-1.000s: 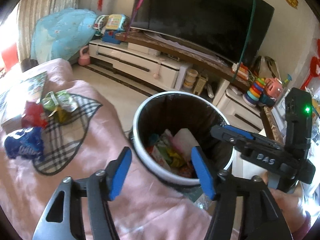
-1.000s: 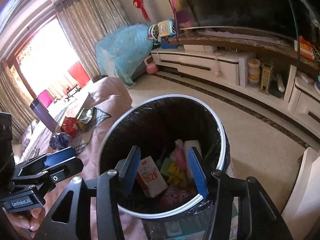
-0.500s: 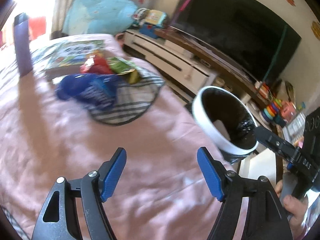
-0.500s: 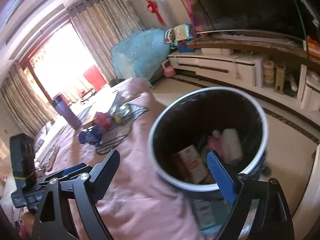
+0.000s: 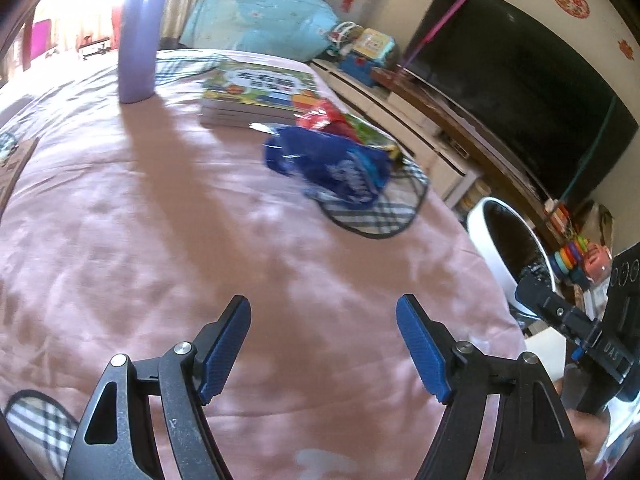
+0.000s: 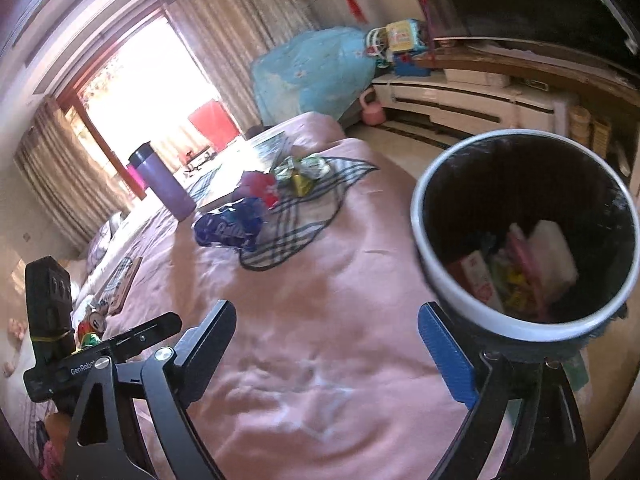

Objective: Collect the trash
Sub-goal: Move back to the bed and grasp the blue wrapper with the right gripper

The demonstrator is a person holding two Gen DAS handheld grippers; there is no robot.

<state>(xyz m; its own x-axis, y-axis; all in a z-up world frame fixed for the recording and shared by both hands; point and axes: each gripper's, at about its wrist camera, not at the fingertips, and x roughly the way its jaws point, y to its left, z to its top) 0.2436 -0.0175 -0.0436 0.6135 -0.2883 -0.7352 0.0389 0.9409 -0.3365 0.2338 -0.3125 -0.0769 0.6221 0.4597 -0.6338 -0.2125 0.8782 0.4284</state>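
A crumpled blue wrapper (image 5: 340, 168) (image 6: 230, 228) lies on a plaid patch (image 5: 372, 216) of the pink bedcover. A red wrapper (image 5: 320, 118) (image 6: 260, 186) and a green wrapper (image 5: 372, 136) (image 6: 304, 168) sit just behind it. The white-rimmed bin (image 5: 484, 220) (image 6: 456, 300), lined in black, stands beside the bed and holds packets and a red-and-white box. My left gripper (image 5: 322, 308) hangs open over bare cover, well short of the wrappers. My right gripper (image 6: 326, 312) is open too, with the bin at its right finger.
A tall purple bottle (image 5: 138, 40) (image 6: 160, 180) and a stack of picture books (image 5: 256, 88) stand on the bed behind the wrappers. A TV (image 5: 500, 80) on a low cabinet fills the far side. A can (image 6: 94, 322) lies by the left gripper's body.
Both grippers have swung left from over the bin to above the bed. Both pairs of jaws stand wider, the right much wider. The wrappers now lie ahead of the left gripper.
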